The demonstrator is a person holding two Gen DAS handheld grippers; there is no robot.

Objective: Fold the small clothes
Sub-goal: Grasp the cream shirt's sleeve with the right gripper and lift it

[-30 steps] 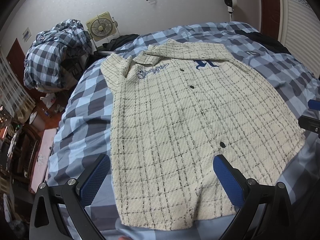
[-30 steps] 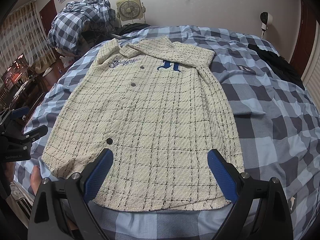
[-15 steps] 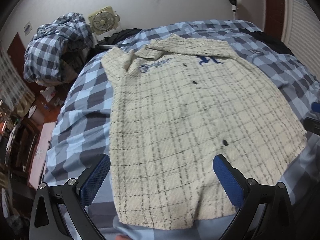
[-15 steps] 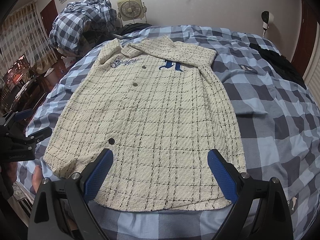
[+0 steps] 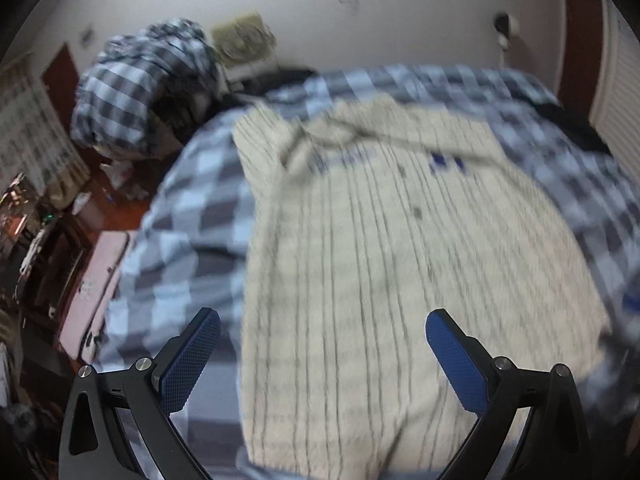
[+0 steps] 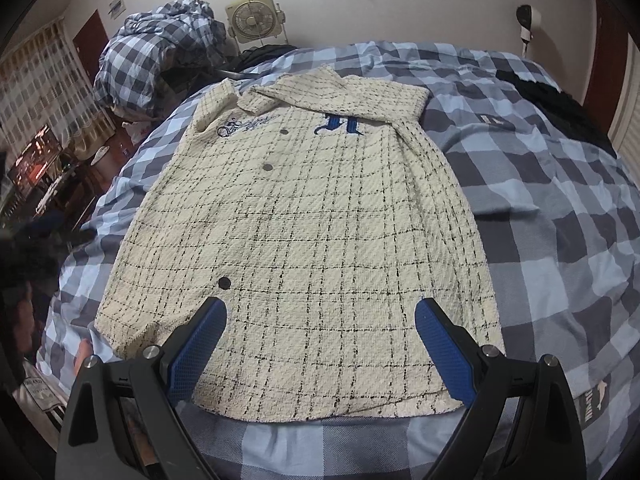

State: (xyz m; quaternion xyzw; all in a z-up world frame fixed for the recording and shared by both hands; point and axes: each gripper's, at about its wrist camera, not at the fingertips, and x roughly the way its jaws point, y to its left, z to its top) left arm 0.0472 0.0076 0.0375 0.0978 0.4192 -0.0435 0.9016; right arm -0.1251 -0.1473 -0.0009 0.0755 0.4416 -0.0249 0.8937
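Since the frame half a second ago the left wrist view has swung and gone blurry, and the shirt [image 5: 400,264] now fills more of its lower centre; the right wrist view has hardly shifted, apart from the left-hand tool having dropped out of its left edge. The shirt [image 6: 316,240] is cream with a dark grid pattern. It lies flat and buttoned on the bed, collar toward the top of the frame and hem at the bottom, with blue lettering on the chest and dark buttons down the front.

The left gripper [image 5: 322,330] hangs over the hem with its blue fingers spread wide, holding nothing. The right gripper [image 6: 320,322] is likewise wide apart and empty, framing the lower hem.

Under the shirt is a blue, grey and white checked bedcover [image 6: 540,208]. A heap of checked bedding [image 6: 160,56] sits at the upper left, a box fan [image 6: 252,20] stands against the wall beside it, and a dark garment [image 6: 568,108] lies at the upper right of the bed. A bare foot [image 6: 82,354] shows at the lower left edge.
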